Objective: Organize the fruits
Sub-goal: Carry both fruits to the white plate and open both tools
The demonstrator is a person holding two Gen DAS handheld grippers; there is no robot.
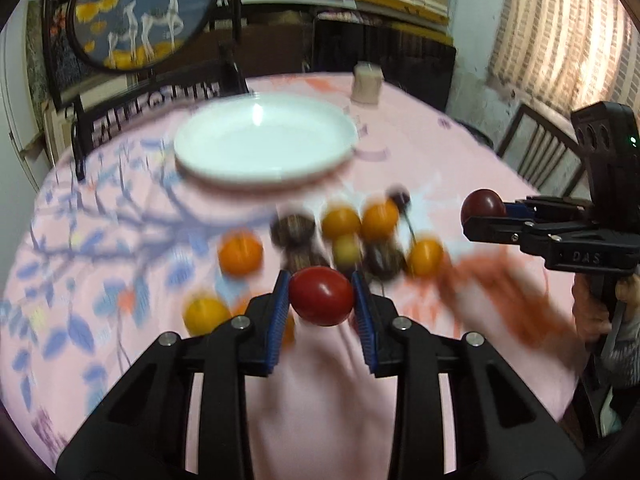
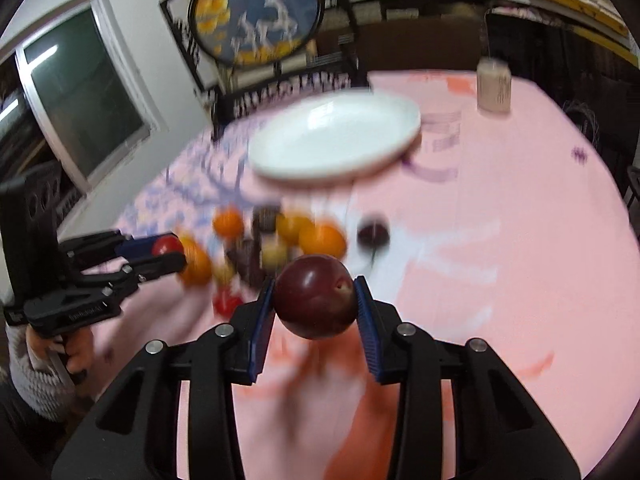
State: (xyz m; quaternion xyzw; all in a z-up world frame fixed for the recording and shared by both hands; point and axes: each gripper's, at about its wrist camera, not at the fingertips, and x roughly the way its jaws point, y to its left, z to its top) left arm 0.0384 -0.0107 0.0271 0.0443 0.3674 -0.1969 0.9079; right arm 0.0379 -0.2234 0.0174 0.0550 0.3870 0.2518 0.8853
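Observation:
My left gripper (image 1: 321,296) is shut on a red tomato (image 1: 321,295) and holds it above the pink tablecloth. My right gripper (image 2: 315,298) is shut on a dark red plum (image 2: 315,296), also lifted. Each gripper shows in the other's view: the right one (image 1: 482,210) with its plum (image 1: 483,205), the left one (image 2: 170,250) with its tomato (image 2: 167,245). A loose pile of fruit lies beyond them: oranges (image 1: 240,252) (image 2: 322,240), dark fruits (image 1: 293,229) and a small yellow one (image 1: 347,249). An empty white plate (image 1: 265,140) (image 2: 336,136) sits behind the pile.
A beige cup (image 1: 366,83) (image 2: 495,85) stands at the far side of the round table (image 1: 420,148). Dark chairs (image 1: 156,108) stand at the back left and at the right (image 1: 540,148). A round deer picture (image 1: 144,12) and shelves are behind. The view is blurred.

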